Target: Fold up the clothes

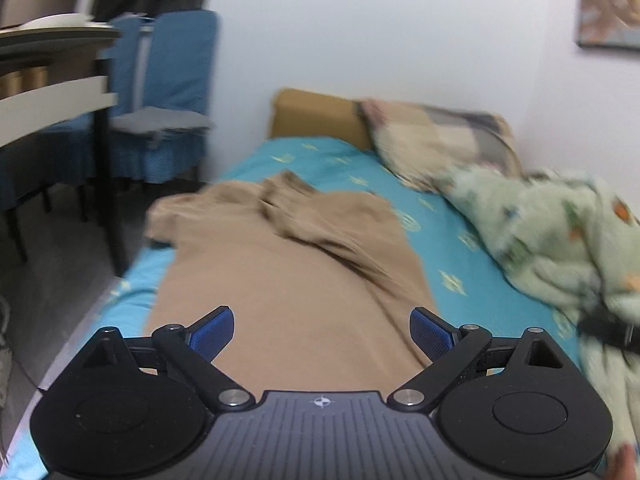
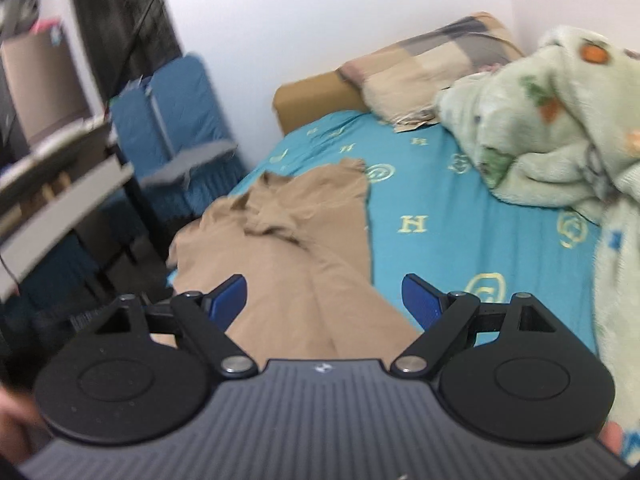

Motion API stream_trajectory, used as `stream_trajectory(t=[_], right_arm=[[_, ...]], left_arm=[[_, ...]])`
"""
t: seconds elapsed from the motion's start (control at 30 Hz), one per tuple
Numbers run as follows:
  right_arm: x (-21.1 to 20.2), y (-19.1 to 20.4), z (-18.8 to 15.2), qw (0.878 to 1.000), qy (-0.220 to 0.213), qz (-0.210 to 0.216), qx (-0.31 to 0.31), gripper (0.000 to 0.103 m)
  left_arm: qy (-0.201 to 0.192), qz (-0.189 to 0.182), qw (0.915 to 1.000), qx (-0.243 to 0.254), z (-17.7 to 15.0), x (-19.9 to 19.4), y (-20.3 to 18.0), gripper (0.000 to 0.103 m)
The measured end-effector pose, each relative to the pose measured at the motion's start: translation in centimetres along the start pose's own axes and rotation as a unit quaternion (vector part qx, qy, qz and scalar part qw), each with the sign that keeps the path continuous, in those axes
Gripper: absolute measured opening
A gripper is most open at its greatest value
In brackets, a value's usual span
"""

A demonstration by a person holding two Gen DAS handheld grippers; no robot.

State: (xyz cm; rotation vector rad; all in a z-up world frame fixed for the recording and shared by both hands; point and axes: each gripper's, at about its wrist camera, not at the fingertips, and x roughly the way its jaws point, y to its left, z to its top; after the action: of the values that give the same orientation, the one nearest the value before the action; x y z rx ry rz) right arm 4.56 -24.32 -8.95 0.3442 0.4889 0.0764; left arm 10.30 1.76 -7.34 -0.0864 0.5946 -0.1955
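Note:
A tan garment (image 1: 288, 264) lies lengthwise on the teal bed sheet (image 1: 452, 248), its far end rumpled into folds. My left gripper (image 1: 322, 330) hovers above the near part of the garment, jaws wide apart, nothing between the blue pads (image 1: 214, 334). In the right wrist view the same tan garment (image 2: 296, 240) stretches away over the teal sheet (image 2: 432, 208), one edge folded over along its length. My right gripper (image 2: 324, 300) is open above its near end, holding nothing. Both views are blurred by motion.
A pale green fleece blanket (image 2: 552, 132) is heaped on the right of the bed, a patchwork pillow (image 2: 424, 68) at the head. Blue-covered chairs (image 1: 168, 92) and a table (image 1: 52, 80) stand to the left of the bed. A white wall lies behind.

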Motion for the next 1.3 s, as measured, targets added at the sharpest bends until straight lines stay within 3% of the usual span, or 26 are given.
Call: stream_trajectory(t=[0.13, 0.3, 0.47, 0.6, 0.7, 0.8, 0.93, 1.03, 1.2, 1.3], right_arm=[[-2.1, -2.9, 1.6, 0.999, -0.036, 0.002, 0.023, 0.086], [-2.8, -7.4, 2.6, 0.996, -0.058, -0.041, 0.056, 0.086], [-2.7, -11.8, 2.8, 0.987, -0.068, -0.079, 0.12, 0.086], [-2.1, -13.7, 2.7, 0.981, -0.081, -0.102, 0.144, 0.086], [-1.4, -14.5, 2.5, 0.979, -0.08, -0.102, 0.157, 0.086], [-0.5, -14.7, 2.5, 0.979, -0.075, -0.106, 0.157, 0.086], [0.4, -14.7, 2.6, 0.979, -0.071, -0.116, 0.154, 0.086], [0.4, -14.8, 2.8, 0.978, -0.082, -0.116, 0.155, 0.086], [-0.3, -14.4, 3.0, 0.978, -0.107, -0.081, 0.159, 0.086], [-0.7, -13.5, 2.8, 0.981, -0.101, -0.076, 0.146, 0.086]], left_arm=[[0.031, -0.021, 0.9985, 0.039, -1.8, 0.6, -3.9, 0.095], [0.071, -0.07, 0.992, 0.077, -4.4, 2.3, -9.4, 0.09], [0.108, -0.14, 0.9763, 0.125, -7.3, 5.0, -15.9, 0.074], [0.133, -0.181, 0.9614, 0.159, -9.9, 7.2, -20.2, 0.073], [0.148, -0.193, 0.9521, 0.185, -11.7, 8.5, -22.2, 0.069], [0.139, -0.185, 0.9491, 0.214, -13.4, 9.3, -23.4, 0.055], [0.129, -0.179, 0.9497, 0.222, -13.8, 9.7, -23.3, 0.013], [0.134, -0.186, 0.9558, 0.184, -12.2, 9.0, -21.4, 0.003], [0.116, -0.188, 0.9679, 0.12, -8.2, 4.1, -16.8, 0.003], [0.1, -0.188, 0.9746, 0.069, -5.8, -0.2, -13.1, 0.003]])
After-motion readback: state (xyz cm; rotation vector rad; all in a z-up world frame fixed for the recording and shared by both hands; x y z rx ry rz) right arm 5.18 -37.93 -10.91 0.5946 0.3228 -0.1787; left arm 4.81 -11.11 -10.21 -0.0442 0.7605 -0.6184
